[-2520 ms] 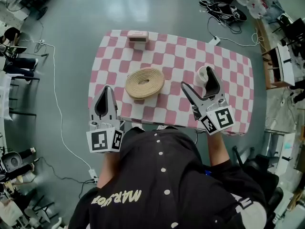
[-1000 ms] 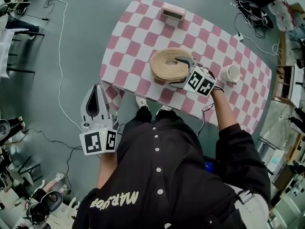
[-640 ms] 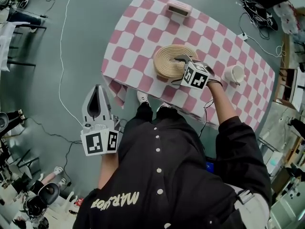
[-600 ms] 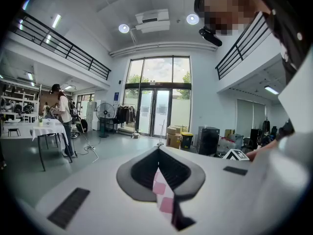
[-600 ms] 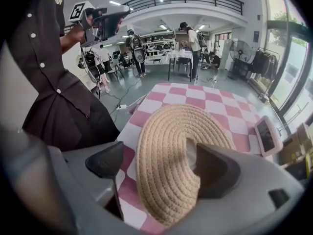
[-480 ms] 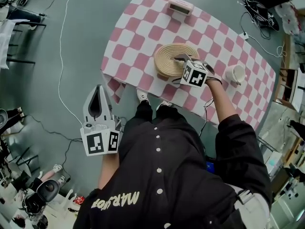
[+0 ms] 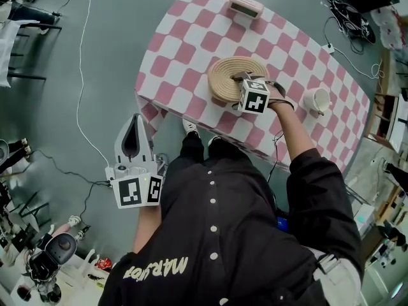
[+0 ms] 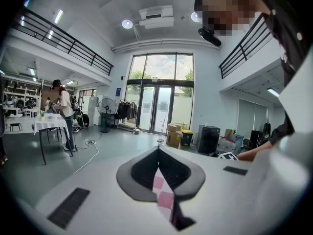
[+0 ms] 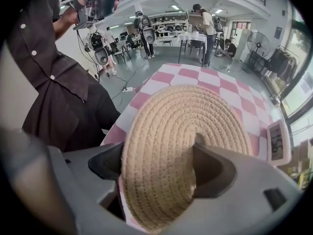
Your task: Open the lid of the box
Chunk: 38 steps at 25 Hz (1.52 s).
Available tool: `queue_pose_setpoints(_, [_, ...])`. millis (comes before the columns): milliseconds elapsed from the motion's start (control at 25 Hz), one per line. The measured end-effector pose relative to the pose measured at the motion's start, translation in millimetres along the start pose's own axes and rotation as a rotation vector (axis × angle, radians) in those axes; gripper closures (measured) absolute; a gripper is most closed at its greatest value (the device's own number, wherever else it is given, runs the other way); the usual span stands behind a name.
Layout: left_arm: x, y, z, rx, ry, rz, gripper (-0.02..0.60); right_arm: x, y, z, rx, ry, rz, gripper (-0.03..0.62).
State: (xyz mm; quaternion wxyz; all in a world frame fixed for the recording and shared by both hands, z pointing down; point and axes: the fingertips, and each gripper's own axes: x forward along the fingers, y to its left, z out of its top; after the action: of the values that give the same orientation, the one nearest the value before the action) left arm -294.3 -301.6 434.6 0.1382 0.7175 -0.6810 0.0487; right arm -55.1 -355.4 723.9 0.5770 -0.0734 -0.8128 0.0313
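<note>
A round woven box [image 7: 224, 80] with a coiled rope lid [image 9: 186, 131] sits near the front of the pink checked table [image 7: 185, 50]. My right gripper [image 7: 243, 79] reaches over its near right side. In the right gripper view the lid's rim lies between the jaws of the right gripper [image 9: 156, 160], one below the edge and one over the top, and they are closing on it. My left gripper [image 7: 134, 120] hangs off the table's left front corner over the floor, its tips together with nothing in them [image 8: 158, 148].
A small pink box [image 7: 245, 6] stands at the table's far edge and shows in the right gripper view too [image 9: 276, 143]. A white cup [image 7: 317, 99] sits right of my right arm. Cables trail on the floor [image 7: 83, 75]. People stand at other tables behind [image 9: 205, 18].
My right gripper has come from beside the cup to the woven box and set its jaws round the lid's rim. The left gripper has stayed low at the left.
</note>
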Motion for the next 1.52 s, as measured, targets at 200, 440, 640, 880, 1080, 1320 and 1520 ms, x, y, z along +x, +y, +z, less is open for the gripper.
queue_pose_setpoints(200, [-3,2,-1,-0.003,0.003,0.008,0.571,7,-1,-4,-0.032,0.067,0.008,0.191])
queue_pose_setpoints(440, [-2,2,-1,-0.005,0.008,0.000,0.571,10,3,-3,-0.028,0.121,0.046,0.194])
queue_pose_setpoints(640, [2,0,4,-0.004,-0.005,-0.020,0.571,8,0,-2,-0.026,0.111,-0.004,0.205])
queue_pose_setpoints(880, [10,-10,12,0.003,-0.023,-0.067,0.571,-15,-2,8,0.045,0.028,-0.062,0.209])
queue_pose_setpoints(1080, [17,-22,24,0.019,-0.049,-0.123,0.571,-39,-7,15,0.080,-0.053,-0.142,0.209])
queue_pose_setpoints(1320, [28,-40,38,0.041,-0.084,-0.194,0.571,-79,-13,28,0.166,-0.208,-0.262,0.209])
queue_pose_setpoints(1520, [35,-53,48,0.054,-0.115,-0.244,0.571,-121,-18,38,0.232,-0.360,-0.376,0.209])
